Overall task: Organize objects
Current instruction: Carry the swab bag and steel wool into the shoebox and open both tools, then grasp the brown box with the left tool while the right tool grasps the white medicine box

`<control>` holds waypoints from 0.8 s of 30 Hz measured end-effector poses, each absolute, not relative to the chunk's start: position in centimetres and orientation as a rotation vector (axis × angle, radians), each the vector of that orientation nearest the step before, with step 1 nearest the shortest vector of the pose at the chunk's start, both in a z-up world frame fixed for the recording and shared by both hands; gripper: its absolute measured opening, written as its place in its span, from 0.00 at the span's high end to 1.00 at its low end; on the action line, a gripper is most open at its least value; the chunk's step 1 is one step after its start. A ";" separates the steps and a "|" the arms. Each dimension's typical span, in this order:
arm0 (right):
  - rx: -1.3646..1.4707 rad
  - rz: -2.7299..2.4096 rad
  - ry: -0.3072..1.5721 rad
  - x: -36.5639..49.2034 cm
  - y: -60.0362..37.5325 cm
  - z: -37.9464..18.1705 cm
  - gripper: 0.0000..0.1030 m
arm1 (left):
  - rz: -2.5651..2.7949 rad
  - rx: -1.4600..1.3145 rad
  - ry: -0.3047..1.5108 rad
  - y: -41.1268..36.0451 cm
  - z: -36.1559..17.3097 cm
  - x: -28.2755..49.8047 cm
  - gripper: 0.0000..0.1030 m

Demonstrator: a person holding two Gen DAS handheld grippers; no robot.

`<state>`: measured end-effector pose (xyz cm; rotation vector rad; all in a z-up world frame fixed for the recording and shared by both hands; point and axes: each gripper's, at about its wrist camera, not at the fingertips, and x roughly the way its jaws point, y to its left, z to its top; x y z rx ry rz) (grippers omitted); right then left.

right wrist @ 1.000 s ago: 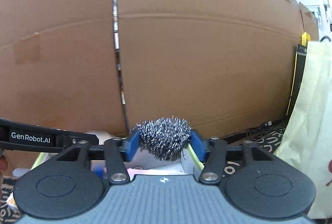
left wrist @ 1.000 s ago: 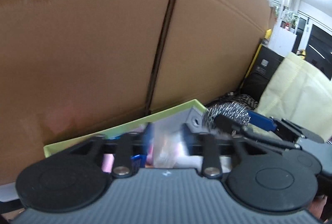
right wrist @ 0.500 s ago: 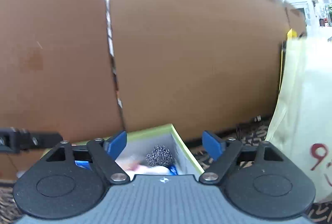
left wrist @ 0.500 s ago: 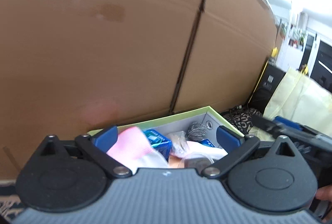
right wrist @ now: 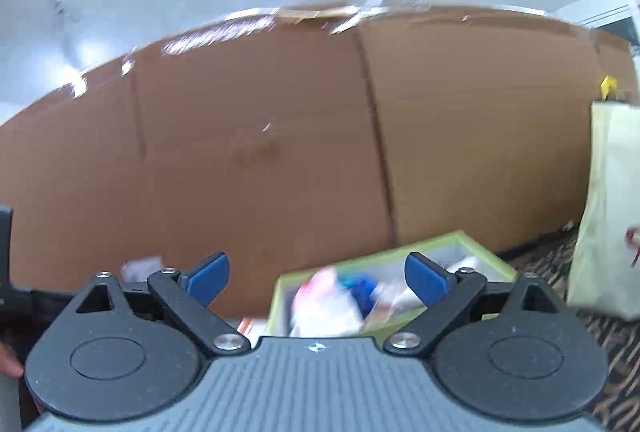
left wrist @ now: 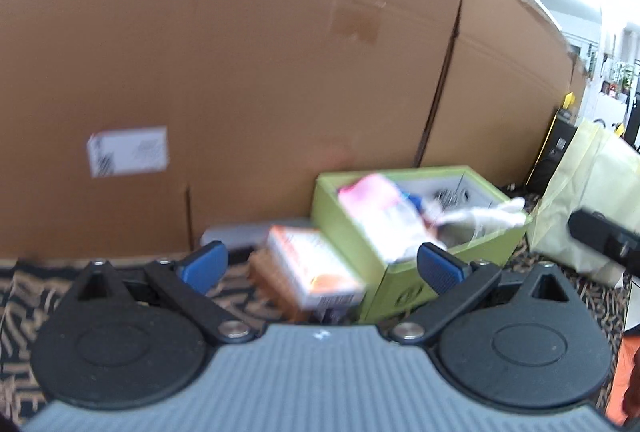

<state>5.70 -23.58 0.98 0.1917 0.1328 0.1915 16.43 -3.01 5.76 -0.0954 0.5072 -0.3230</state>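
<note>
Next candidate looks like the carton (left wrist: pixel 316 272): white-and-orange pack lying on the patterned floor (left wrist: pixel 24 296), just beside the green box's (left wrist: pixel 352 220) left wall, a brown item touching its near-left side. Judging by shape it's light card, stiff on the edges, likely to dent on the broad faces and a bit slick if glossy; best taken across the short width near mid-length, pads on the two long side walls, not on the end flaps. Its long axis runs from far-left to near-right in the left view, barcode end toward the camera, top face tilted slightly up; blur hides the print. Green box sits against the cardboard wall (left wrist: pixel 280 71), open top, already stuffed: pink-and-white soft pack (left wrist: pixel 376 207) on the left, something blue (right wrist: pixel 360 286), a metal scourer glint further back, white wrapper hanging over the right rim. Those are soft, light, and piled loose, so anything added may slide off. Left tool (left wrist: pixel 320 266) is spread wide, nothing between the pads, carton framed between them but below and apart. Right tool (right wrist: pixel 316 274) has just been opening, now wide and empty, aimed over the box's near rim. Cream bag (right wrist: pixel 612 216) stands right of the box.
</note>
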 end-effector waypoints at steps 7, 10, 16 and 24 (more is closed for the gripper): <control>0.177 0.156 0.273 4.2 -19.8 -4.2 0.05 | -0.292 -0.143 0.616 -0.3 1.2 16.2 0.00; 0.160 0.114 0.308 4.3 -19.7 -5.7 0.05 | -0.270 -0.130 0.644 -0.4 -0.4 17.2 0.00; 0.185 0.104 0.352 5.3 -19.6 -6.8 0.05 | -0.248 -0.090 0.633 -2.2 -1.3 20.5 0.02; 0.184 0.121 0.383 6.5 -19.0 -7.5 0.05 | -0.259 -0.092 0.649 -5.1 -1.6 25.6 0.03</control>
